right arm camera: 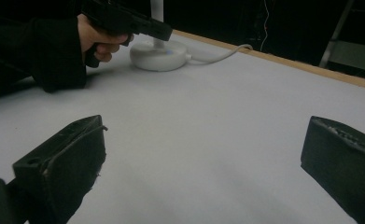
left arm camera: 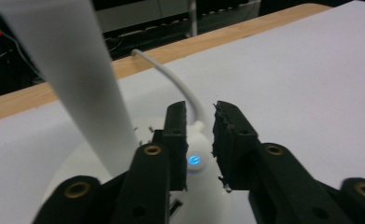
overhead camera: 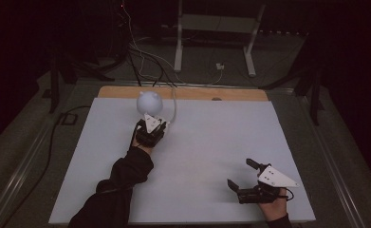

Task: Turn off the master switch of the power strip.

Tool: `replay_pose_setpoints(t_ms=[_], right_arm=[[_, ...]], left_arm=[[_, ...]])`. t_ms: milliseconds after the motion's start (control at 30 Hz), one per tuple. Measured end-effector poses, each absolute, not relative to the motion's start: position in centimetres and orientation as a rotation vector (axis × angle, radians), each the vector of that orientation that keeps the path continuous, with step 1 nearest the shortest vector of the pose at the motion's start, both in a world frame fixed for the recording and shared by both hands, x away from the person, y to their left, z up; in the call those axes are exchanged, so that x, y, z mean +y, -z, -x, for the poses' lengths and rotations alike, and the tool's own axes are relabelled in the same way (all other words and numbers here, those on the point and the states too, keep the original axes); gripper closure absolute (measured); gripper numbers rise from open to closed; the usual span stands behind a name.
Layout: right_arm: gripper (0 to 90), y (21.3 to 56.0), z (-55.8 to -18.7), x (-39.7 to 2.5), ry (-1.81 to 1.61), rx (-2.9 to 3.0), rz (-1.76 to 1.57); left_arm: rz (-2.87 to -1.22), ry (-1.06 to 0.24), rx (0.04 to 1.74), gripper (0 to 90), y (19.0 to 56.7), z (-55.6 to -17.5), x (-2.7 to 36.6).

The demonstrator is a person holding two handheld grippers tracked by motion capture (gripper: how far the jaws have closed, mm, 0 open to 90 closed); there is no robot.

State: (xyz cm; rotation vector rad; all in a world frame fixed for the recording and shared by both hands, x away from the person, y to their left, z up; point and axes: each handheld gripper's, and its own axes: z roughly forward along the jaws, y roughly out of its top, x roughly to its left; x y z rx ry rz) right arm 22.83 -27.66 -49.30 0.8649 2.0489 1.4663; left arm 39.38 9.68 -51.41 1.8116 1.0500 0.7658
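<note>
A white desk lamp stands at the back left of the table, with its round head [overhead camera: 149,100] over my left gripper [overhead camera: 151,124]. In the left gripper view the jaws of this gripper [left arm camera: 200,107] are nearly together, nothing between them, poised over the lamp base [left arm camera: 73,161] and its glowing blue button [left arm camera: 194,160]. The lamp stem [left arm camera: 77,70] rises at the left. A white cable [left arm camera: 175,79] leaves the base toward the table's far edge. My right gripper [overhead camera: 240,173] rests at the front right, wide open and empty [right arm camera: 203,140], far from the lamp base [right arm camera: 157,56].
A white sheet [overhead camera: 211,142] covers the table, with a strip of bare wood [overhead camera: 188,92] along the far edge. Behind the table are floor cables [overhead camera: 145,57] and a white metal stand [overhead camera: 216,28]. A dark sleeve [overhead camera: 121,185] lies across the front left.
</note>
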Motion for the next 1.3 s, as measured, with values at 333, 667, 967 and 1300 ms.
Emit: replay_pose_setpoints(t_ms=[333,667,967,1300], right_arm=[[0.2,49.3,-22.9,-27.6,-1.468,2.054,-0.862],[0.2,49.4,-22.9,-27.6,-1.460,2.061,-0.862],[0.2,49.4,-22.9,-27.6,-1.455,2.064,-0.871],[0.2,49.4,-22.9,-27.6,-1.453,2.063,-0.865]], left_arm=[[-1.842,-0.775,1.051,90.0,52.1,-40.1,9.7],[-1.905,-0.814,0.975,90.0,52.6,-40.2,9.1],[-1.989,-0.979,0.918,90.0,53.2,-39.8,8.0],[-2.019,-0.988,0.932,90.0,53.1,-39.9,7.6]])
